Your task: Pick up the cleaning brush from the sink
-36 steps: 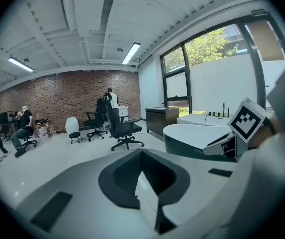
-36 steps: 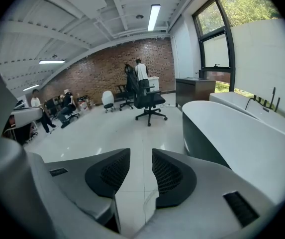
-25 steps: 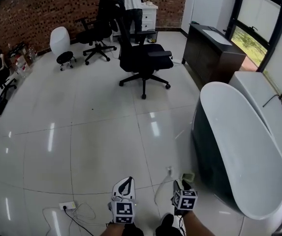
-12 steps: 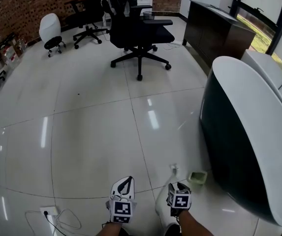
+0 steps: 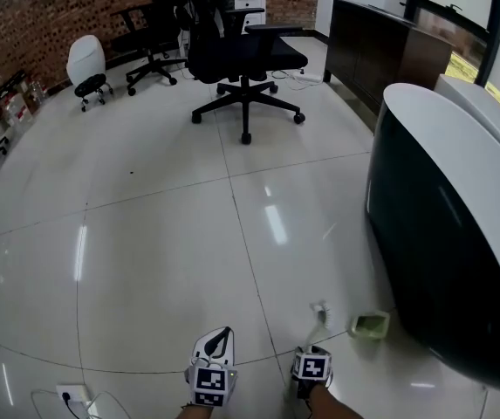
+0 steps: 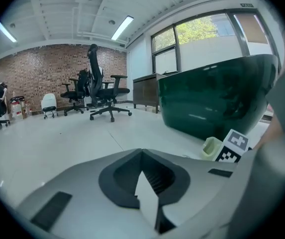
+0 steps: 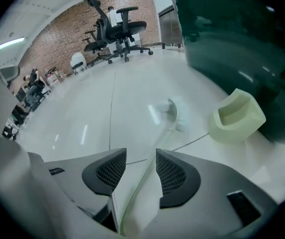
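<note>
Looking along my right gripper (image 7: 141, 154), I see its tongs spread wide, having just been opening, with the thin handle of the cleaning brush (image 7: 173, 114) running between them and neither pad pressing on it. The brush is in no sink: it lies flat on the white tiled floor (image 5: 162, 260), bristle head at the far end, just left of a pale green holder (image 7: 236, 117) that stands near the foot of the dark bathtub (image 5: 441, 260). I judge the jaws sit astride the handle so that one squeeze can take it. My left gripper (image 6: 142, 156) hangs to the left, tongs pressed together on nothing, probably kept clear because one gripper is enough for so light a tool
</note>
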`<state>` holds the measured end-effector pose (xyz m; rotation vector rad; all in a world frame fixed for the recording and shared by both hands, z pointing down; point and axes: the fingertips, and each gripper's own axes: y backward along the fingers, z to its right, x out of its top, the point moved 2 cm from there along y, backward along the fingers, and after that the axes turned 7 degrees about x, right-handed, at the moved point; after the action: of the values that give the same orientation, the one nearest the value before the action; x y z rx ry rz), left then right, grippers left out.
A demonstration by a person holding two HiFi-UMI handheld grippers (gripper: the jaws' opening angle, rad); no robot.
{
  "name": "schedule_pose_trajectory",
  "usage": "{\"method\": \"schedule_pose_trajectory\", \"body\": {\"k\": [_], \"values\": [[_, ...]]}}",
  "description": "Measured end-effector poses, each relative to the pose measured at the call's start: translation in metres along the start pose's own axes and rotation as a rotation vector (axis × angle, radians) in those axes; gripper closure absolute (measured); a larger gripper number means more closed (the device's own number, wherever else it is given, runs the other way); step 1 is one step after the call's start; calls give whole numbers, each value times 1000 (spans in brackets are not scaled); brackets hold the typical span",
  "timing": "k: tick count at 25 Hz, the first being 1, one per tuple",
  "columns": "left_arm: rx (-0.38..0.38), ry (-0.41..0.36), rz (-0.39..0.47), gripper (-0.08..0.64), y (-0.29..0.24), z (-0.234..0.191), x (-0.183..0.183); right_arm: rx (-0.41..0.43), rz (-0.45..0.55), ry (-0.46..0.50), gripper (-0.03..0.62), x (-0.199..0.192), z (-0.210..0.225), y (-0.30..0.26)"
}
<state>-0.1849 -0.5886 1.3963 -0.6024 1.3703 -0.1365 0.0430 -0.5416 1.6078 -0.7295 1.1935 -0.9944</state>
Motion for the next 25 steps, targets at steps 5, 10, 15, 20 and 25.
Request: {"method": "schedule_pose_trajectory", "body": {"k": [5,10,15,20,25], "values": [[-1,5,33,561,-3,-5,-1,-72,-43,-30,395,-20,9,-24],[-19,2,38,561,9,3,35,-88,-140,-44,396,-30,16,-8],[-16,12,35,562,7,7,34,41,-113,-42,421,-29,-7,-19],[-5,3,24,561,18,13,46,6,-146,-112,496,-35,12,0],[19,37,-31,561,36,12,37,86,-109,24,554,-7,0,33]]}}
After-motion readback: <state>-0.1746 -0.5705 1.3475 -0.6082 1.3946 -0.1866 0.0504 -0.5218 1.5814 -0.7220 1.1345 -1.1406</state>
